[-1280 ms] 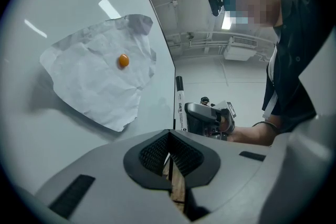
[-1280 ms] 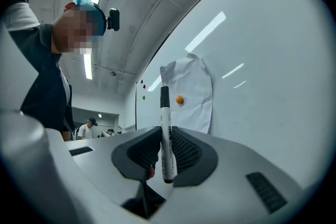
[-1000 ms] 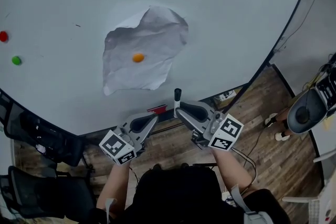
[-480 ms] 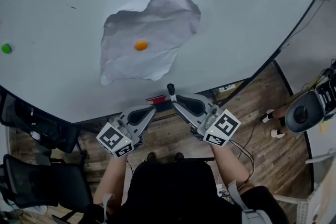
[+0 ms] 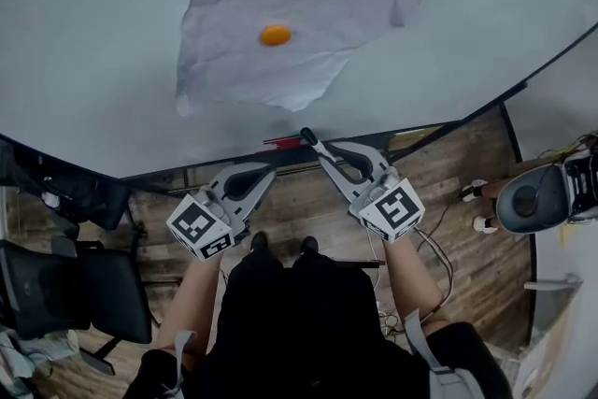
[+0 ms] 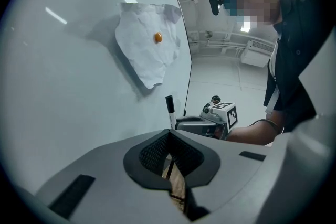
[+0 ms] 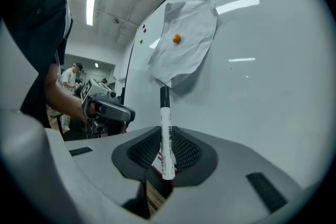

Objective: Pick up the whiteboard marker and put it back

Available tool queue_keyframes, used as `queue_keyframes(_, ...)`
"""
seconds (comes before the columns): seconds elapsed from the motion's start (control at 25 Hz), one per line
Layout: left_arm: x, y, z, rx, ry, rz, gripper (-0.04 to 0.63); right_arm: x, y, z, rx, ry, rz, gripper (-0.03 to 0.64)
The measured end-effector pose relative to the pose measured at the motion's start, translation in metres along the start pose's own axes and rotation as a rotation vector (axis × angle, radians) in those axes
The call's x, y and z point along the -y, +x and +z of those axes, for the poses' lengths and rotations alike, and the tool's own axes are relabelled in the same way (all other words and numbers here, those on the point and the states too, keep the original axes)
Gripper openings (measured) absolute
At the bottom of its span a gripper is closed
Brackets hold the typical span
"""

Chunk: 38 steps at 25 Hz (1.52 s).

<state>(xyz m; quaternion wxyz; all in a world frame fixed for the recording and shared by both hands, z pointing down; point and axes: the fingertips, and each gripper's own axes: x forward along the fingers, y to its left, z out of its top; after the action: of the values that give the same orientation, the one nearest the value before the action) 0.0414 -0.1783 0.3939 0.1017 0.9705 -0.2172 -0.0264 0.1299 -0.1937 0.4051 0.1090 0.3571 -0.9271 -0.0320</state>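
A whiteboard marker (image 7: 166, 134), white with a black cap, stands between the pads of my right gripper (image 7: 165, 150), which is shut on it. In the head view the marker (image 5: 307, 136) points up-left toward the lower edge of the whiteboard (image 5: 93, 61), close to a red object (image 5: 281, 143) on the ledge there. The right gripper (image 5: 316, 146) sits just below that edge. My left gripper (image 5: 265, 173) hangs beside it on the left, and its jaws (image 6: 169, 135) are shut with nothing in them. The left gripper view also shows the marker (image 6: 170, 110).
A crumpled sheet of paper (image 5: 299, 5) is pinned to the board by an orange magnet (image 5: 275, 35). Below the board lie a wooden floor, a black office chair (image 5: 65, 285) at the left and a round black object (image 5: 529, 200) at the right.
Both grippers have sunk toward the board's lower edge. The marker has tipped from nearly upright to slanting up-left near the ledge. The paper now sits higher in the head view.
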Motion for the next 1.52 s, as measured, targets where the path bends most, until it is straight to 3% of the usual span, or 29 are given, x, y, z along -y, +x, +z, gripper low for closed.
queue_keyframes(0.28, -0.006, -0.009, -0.022, -0.015, -0.051, 0.029, 0.008, -0.005, 0.024, -0.046, -0.178, -0.166, 0.019, 0.074)
queue_keyframes(1.52, -0.018, -0.023, -0.071, -0.041, -0.146, 0.1, 0.008, -0.007, 0.077, -0.188, -0.519, -0.364, 0.218, 0.074)
